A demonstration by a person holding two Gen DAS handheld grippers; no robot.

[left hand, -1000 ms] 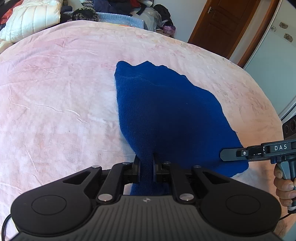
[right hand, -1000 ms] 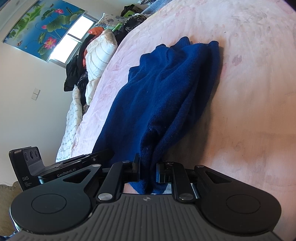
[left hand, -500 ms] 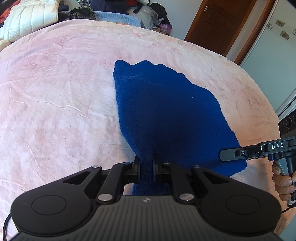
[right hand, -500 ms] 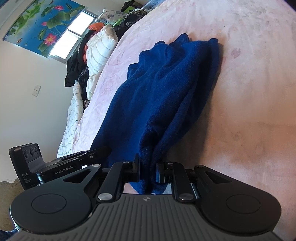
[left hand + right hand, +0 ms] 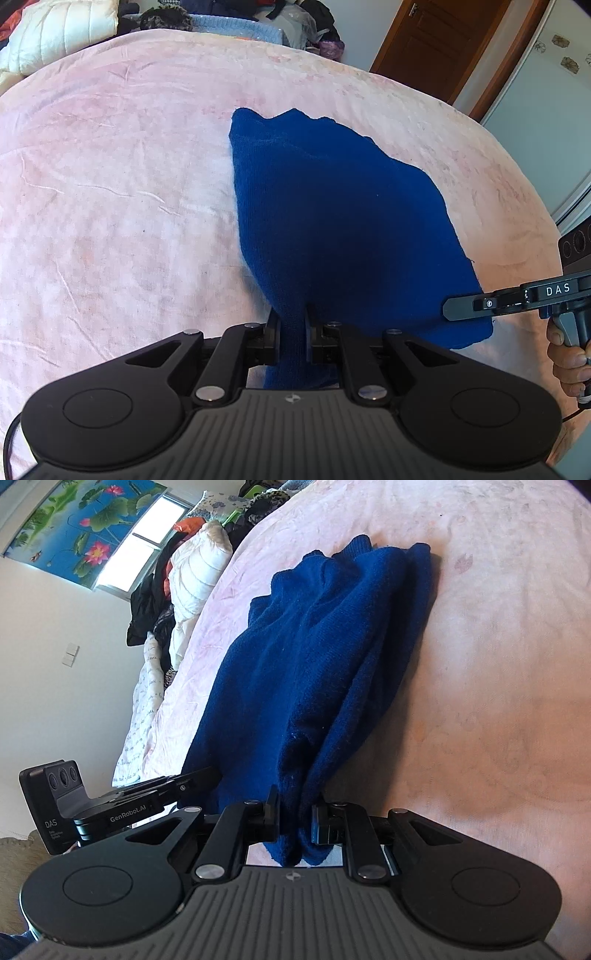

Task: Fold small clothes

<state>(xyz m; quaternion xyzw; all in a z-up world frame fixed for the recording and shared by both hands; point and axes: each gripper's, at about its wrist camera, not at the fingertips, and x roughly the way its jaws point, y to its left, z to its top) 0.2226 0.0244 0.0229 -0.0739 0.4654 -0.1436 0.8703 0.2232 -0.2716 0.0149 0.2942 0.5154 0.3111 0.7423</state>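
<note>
Both grippers are clamped on the near edge of a blue knit garment (image 5: 332, 229) that lies on a pink bedspread (image 5: 110, 184). The left gripper (image 5: 291, 332) has its jaws nearly closed, with a narrow bunch of the blue fabric pinched between them. The right gripper (image 5: 293, 818) is likewise closed on a thicker gather at the other near corner; in its own view at least two layers hang through the jaws.

Position of the garment: its far portion rests on the bedspread, roughly mid-bed, while the near edge is raised off the surface between the two grips. The far end shows lumps and overlapped layers (image 5: 354, 554), which suggests a partial fold is already in place, though the dark cloth makes the layer count hard to read.

Assessment of progress: the work appears to be mid-fold. The garment is gathered narrower than a spread-out piece and both near corners are secured. Remaining, as judged: carry the held edge over toward the far end, lay it down, release both grips and smooth the result. A pile of other clothing (image 5: 236, 18) sits beyond the head of the bed, and it is unclear whether it belongs to the task.
</note>
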